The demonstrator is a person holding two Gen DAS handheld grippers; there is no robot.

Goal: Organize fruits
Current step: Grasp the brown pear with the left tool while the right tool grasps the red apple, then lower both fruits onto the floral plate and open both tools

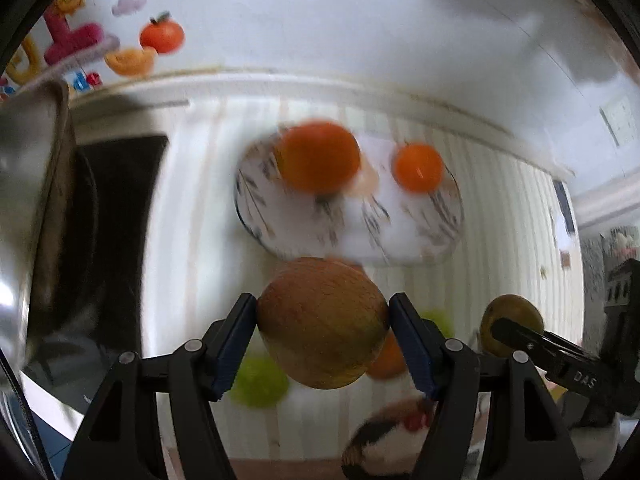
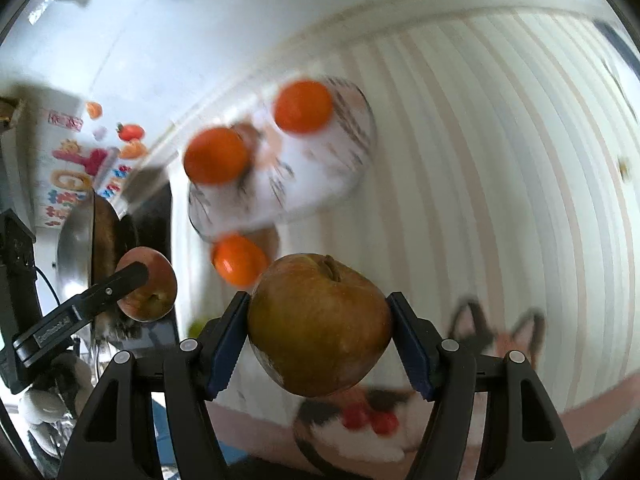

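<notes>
Left gripper (image 1: 323, 322): jaws closed on a reddish-green apple (image 1: 322, 322), blue pads pressing both flanks; fruit held clear above the striped tablecloth (image 1: 500, 200).

Right gripper (image 2: 319, 326): jaws closed on a second apple (image 2: 320, 324), brownish-green with a red blush, stem dimple turned up toward the camera; also held above the cloth.

Cross views: the right gripper with its apple shows at the right edge of the left wrist view; the left gripper with its apple shows at the left of the right wrist view.

Plate (image 1: 304, 236): white with dark sprig pattern, on the tablecloth beyond both grippers, blurred. Holds two oranges (image 1: 319, 158), well apart on it.

Third orange (image 2: 239, 259): on the cloth just beside the plate's near rim.

Green fruit (image 1: 258, 384): on the cloth under the left gripper; kind cannot be told.

Metal bowl (image 1: 24, 208): at the left edge, beside a dark panel.

Wall stickers (image 1: 162, 36): fruit and letter shapes, upper left.

Fox print (image 2: 504, 340): on the cloth, near edge.
</notes>
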